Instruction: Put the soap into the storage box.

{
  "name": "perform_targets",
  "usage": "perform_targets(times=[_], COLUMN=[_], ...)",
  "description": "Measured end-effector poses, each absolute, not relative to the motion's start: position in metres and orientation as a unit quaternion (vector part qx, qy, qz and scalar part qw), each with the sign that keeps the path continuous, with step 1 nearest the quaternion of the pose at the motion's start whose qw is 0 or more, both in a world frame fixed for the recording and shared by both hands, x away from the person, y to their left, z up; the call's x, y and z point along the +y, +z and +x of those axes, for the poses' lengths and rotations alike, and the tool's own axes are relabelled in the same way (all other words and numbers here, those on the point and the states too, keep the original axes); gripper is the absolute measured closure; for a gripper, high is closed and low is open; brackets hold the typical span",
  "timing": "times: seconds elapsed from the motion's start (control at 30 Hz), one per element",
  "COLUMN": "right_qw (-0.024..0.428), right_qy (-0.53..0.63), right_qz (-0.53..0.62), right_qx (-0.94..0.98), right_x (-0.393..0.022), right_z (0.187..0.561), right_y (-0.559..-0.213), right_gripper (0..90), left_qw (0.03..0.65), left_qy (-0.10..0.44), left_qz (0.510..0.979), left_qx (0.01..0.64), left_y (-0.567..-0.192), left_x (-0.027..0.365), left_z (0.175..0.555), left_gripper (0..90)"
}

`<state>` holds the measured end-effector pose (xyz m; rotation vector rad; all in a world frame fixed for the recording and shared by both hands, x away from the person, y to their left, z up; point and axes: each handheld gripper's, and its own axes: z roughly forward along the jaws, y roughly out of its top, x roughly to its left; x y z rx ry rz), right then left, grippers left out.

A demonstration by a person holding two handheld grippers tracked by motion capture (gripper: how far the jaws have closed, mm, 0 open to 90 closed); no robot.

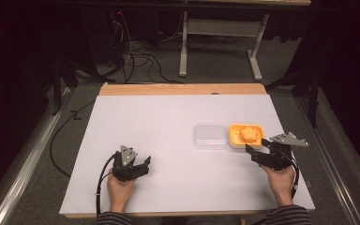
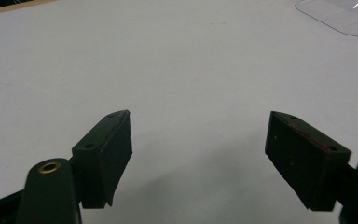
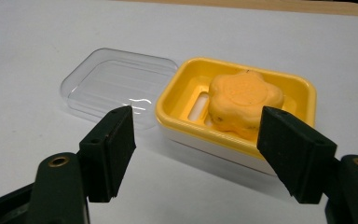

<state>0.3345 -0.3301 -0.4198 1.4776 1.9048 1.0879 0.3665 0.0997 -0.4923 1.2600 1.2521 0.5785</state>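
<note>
Left gripper (image 1: 132,165), item one: you hold it low at about 7 o'clock on the table, jaws spread wide and empty over bare white surface, likely parked in readiness, since nothing lies within its reach. Clear lid (image 1: 210,136), item two: lying flat at about 3 o'clock from the table's centre, touching or just beside the dish's left side; judged set aside to open the dish. Yellow soap dish (image 1: 235,136), item three: on a white base, uncovered, holding an orange flower-shaped soap (image 1: 249,134) on its slotted floor. Right gripper (image 1: 258,154), item four: you hold it at 5 o'clock of the dish, just beside its near edge, jaws wide and empty, aimed at the soap as if lined up for a grasp. Table (image 1: 168,187), item five: white sheet over a wooden top, otherwise bare. Room: dark, grey carpet, loose cables (image 1: 140,56) at 11 o'clock, a pale desk frame (image 1: 183,47) at 12 o'clock.
</note>
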Motion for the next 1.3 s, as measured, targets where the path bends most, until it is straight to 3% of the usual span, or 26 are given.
perform_targets(times=[1.3], right_qw=[0.233], right_qy=[0.399], right_qz=[0.501], right_qx=[0.731], right_x=[-0.281], right_z=[0.322], right_y=[-0.444], right_gripper=[28.7], left_qw=[0.595], left_qy=[0.248], left_qz=[0.543], left_qx=[0.537], left_y=[-0.492], left_x=[0.1], left_z=[0.366], left_gripper=[23.5])
